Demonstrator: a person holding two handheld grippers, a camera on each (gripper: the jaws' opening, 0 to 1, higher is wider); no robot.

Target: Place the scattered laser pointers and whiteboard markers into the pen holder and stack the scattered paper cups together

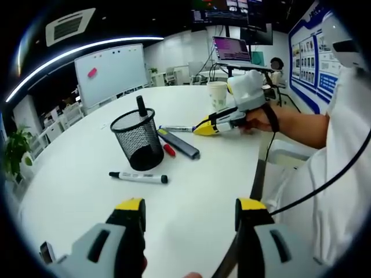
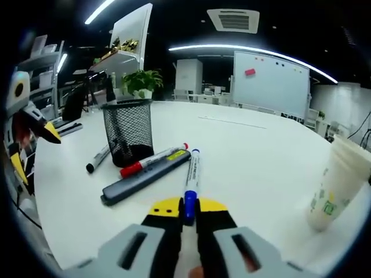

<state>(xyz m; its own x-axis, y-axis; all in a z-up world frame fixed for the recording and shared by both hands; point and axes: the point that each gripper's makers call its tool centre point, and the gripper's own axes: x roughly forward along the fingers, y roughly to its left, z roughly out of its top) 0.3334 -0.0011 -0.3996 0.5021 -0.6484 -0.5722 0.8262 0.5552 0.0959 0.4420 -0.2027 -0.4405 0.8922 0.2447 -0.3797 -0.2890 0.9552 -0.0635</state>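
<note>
So my right claw [image 2: 186,209] is pinched down on the near end of a blue-capped marker [image 2: 191,184], which lies flat on the white tabletop [image 2: 261,156] and points straight away from me. Just left of it, a red-capped marker [image 2: 152,161] lies against a long grey laser pointer [image 2: 145,176], both angled toward the black mesh pen holder [image 2: 128,131] a bit further back. A black marker [image 2: 97,160] lies on the far left side of the holder, poking out past its base. Off to my right, well apart from the pens, stands a stack of paper cups [image 2: 336,185]. My left claw [image 1: 188,208] is spread wide with nothing in it, hovering over a bare patch of tabletop near the edge. Right in front of it lies the black-capped marker [image 1: 139,177], sideways, just short of the holder, which already has one black marker [image 1: 141,108] standing in it. Beyond that, from the left gripper view, the grey pointer and red marker lie beside the holder, and my right hand [image 1: 255,119] is further out with the claw down at the tabletop, cups just behind it.
</note>
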